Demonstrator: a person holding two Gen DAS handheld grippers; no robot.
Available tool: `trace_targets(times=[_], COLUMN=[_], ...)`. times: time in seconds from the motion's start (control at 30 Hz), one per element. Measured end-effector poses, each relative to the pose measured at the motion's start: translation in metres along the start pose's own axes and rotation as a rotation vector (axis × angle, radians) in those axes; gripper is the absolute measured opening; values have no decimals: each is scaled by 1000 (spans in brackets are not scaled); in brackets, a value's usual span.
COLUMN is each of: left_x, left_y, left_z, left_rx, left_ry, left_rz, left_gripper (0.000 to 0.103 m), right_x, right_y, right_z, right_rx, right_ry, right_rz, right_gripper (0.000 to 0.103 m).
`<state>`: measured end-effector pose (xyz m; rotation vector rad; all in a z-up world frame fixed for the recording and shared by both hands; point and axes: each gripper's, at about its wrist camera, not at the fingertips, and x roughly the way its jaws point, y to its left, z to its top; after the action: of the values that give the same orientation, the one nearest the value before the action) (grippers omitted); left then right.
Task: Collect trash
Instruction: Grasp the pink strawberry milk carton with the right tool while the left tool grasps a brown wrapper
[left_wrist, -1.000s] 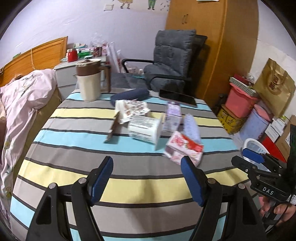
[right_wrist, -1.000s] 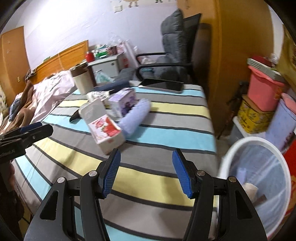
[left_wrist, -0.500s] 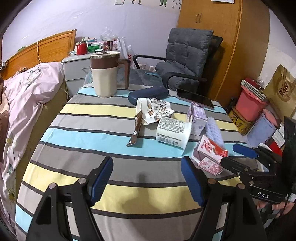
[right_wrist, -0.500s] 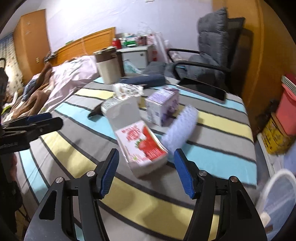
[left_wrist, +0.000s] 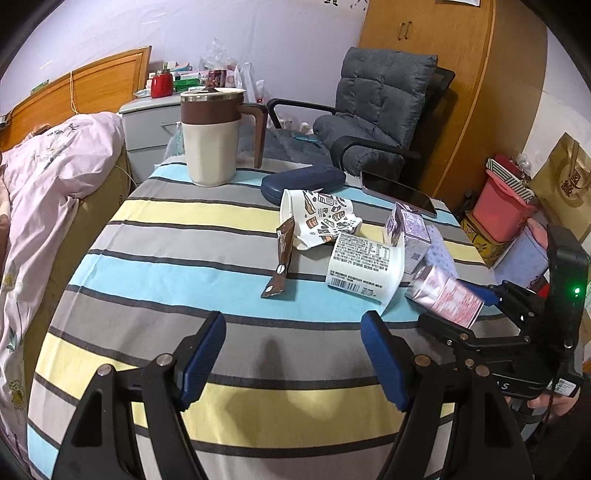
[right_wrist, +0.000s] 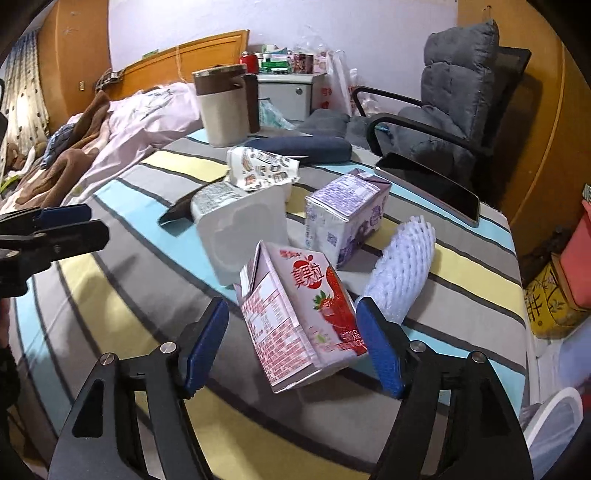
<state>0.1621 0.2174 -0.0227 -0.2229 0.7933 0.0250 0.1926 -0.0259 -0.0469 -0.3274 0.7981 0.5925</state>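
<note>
One strawberry-printed carton (right_wrist: 299, 314), red Chinese lettering

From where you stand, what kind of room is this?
Most likely a bedroom at home. A bed with a pink quilt and a wooden headboard stands beside the striped table, with a wooden wardrobe and a padded grey armchair behind it.

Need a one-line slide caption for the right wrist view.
Right gripper, jaws opening, straddles a strawberry milk carton on the striped table.
</note>
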Motion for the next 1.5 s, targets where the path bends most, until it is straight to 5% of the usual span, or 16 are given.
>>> trace_targets(times=[0.2, 0.43, 0.9, 1.5], left_x=[11, 25, 66, 96], left_y=[0, 3, 5, -6], left_z=[8, 18, 36, 43], left_rx=[14, 11, 70, 131], left_ry=[14, 23, 59, 105], left_rz=[7, 24, 100, 61], left_gripper=[77, 77, 69, 13], right_x=[1, -8, -18, -16], right_y=[-3, -5, -13, -17], right_z=[0, -2, -11, -13], right_rx=[19, 40, 145, 169], right_ry=[7, -31, -54, -57], right_rz=[-46, -52, 4, 10], right_gripper=[73, 45, 44, 44])
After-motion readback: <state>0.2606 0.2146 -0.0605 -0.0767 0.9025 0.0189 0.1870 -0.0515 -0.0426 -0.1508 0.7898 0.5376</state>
